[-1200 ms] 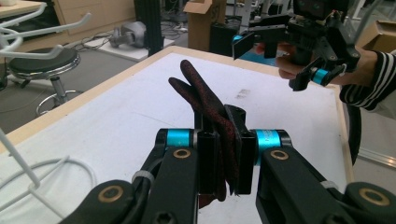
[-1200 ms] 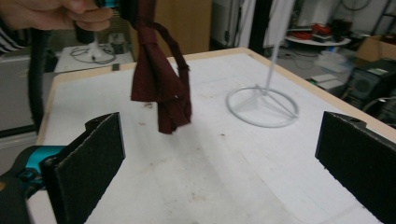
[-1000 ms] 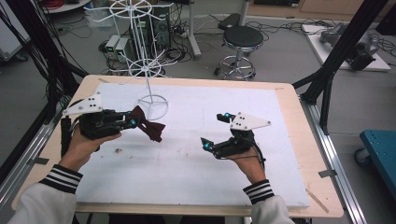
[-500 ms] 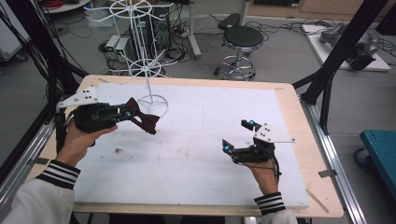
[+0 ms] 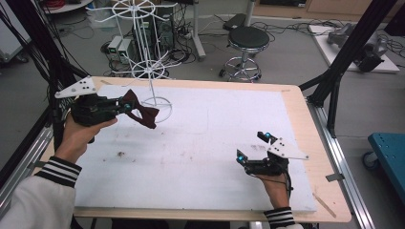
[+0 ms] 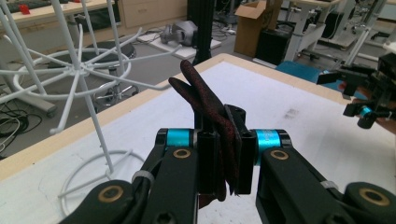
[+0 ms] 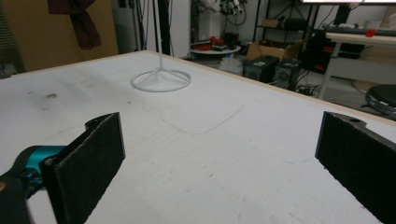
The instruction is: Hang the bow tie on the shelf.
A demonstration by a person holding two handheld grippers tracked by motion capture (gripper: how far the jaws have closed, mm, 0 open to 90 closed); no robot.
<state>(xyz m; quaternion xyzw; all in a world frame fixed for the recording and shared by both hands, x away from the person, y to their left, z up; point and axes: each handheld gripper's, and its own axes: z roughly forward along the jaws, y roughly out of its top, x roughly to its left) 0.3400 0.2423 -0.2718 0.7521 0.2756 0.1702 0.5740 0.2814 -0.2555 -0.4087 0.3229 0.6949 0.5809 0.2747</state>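
A dark red bow tie (image 5: 140,110) hangs in the air over the table's left side, and my left gripper (image 5: 125,107) is shut on it. In the left gripper view the bow tie (image 6: 205,100) sticks up from between the closed jaws. A white wire rack (image 5: 149,57) stands just behind it, its ring base (image 5: 160,108) on the white mat. My right gripper (image 5: 253,146) rests low at the right front of the table, open and holding nothing. The right gripper view shows its fingers (image 7: 95,154) wide apart, with the ring base (image 7: 161,80) and the bow tie (image 7: 74,16) farther off.
A white foam mat (image 5: 205,138) covers the wooden table (image 5: 305,119). A black stool (image 5: 247,40) and cables lie on the floor behind. Black frame struts (image 5: 341,62) rise at the right edge and at the left. A blue cart (image 5: 389,157) stands at far right.
My left gripper has lifted the bow tie up and back toward the wire rack. My right gripper has moved right and toward the front of the table, open.
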